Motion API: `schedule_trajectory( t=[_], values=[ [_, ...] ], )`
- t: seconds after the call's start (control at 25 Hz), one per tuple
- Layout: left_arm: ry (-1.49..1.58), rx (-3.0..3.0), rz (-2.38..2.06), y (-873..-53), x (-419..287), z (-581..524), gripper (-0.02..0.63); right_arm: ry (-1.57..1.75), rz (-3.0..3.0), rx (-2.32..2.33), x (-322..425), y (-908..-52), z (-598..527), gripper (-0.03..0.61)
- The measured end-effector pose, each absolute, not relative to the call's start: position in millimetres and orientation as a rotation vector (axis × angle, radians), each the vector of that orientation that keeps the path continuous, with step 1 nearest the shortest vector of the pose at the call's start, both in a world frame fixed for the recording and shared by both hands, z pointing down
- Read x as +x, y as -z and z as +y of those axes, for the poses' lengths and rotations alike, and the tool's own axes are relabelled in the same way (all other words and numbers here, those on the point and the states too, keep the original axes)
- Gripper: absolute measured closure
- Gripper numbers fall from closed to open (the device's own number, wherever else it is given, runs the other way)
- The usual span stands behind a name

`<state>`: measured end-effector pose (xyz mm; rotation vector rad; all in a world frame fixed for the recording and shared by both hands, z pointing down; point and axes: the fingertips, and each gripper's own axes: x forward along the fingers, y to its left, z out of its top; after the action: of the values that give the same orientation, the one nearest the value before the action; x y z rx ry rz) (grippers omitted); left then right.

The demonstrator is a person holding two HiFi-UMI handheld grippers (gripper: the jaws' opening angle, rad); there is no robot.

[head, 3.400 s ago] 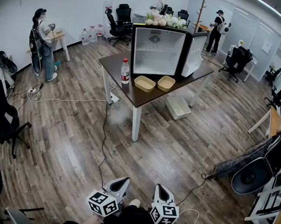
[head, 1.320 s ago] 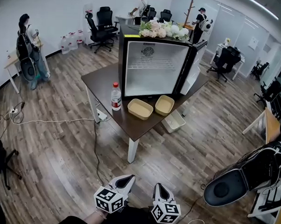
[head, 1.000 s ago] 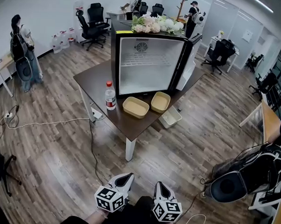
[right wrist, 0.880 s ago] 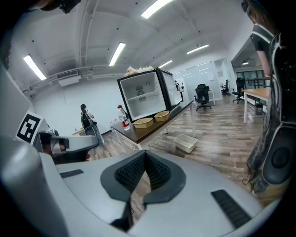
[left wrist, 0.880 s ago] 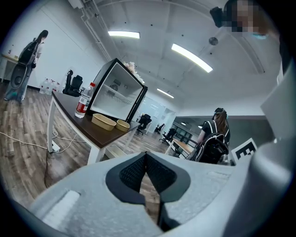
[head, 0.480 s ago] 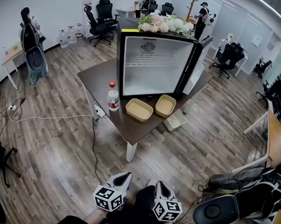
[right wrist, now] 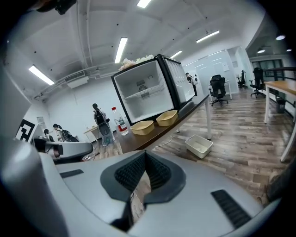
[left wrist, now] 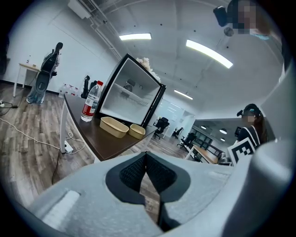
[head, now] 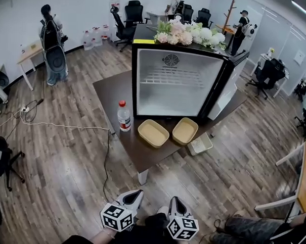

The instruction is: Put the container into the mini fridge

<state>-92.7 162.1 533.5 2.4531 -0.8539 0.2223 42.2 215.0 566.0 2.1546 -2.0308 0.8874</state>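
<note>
A black mini fridge (head: 175,84) stands on a dark table (head: 114,87) with its door swung open to the right and its white inside bare. Two tan containers, one on the left (head: 153,133) and one on the right (head: 185,131), lie on the table in front of it, with a water bottle (head: 124,116) to their left. My left gripper (head: 132,196) and right gripper (head: 175,202) hang low over the wooden floor, well short of the table. Both are shut with nothing in them. The left gripper view shows the fridge (left wrist: 129,95) and the left container (left wrist: 114,126) far off.
Flowers (head: 189,34) lie on top of the fridge. A white bin (head: 199,144) sits on the floor under the table's right side. A cable (head: 66,126) runs across the floor at the left. A person (head: 52,44) stands far left. Office chairs line the back.
The table and fridge have come nearer and look larger in the head view. Both grippers stay low in front of me, shut and holding nothing.
</note>
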Motion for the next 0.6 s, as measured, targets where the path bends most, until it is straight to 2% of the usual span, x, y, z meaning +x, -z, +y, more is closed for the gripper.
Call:
schedule_trajectory(
  t=[0.6],
  values=[
    [-0.181, 2.397, -0.963, -532.5, 32.3, 120.0, 0.606, -0.893, -2.113, 2.048, 174.3, -560.8, 163.8, 0.571]
  ],
)
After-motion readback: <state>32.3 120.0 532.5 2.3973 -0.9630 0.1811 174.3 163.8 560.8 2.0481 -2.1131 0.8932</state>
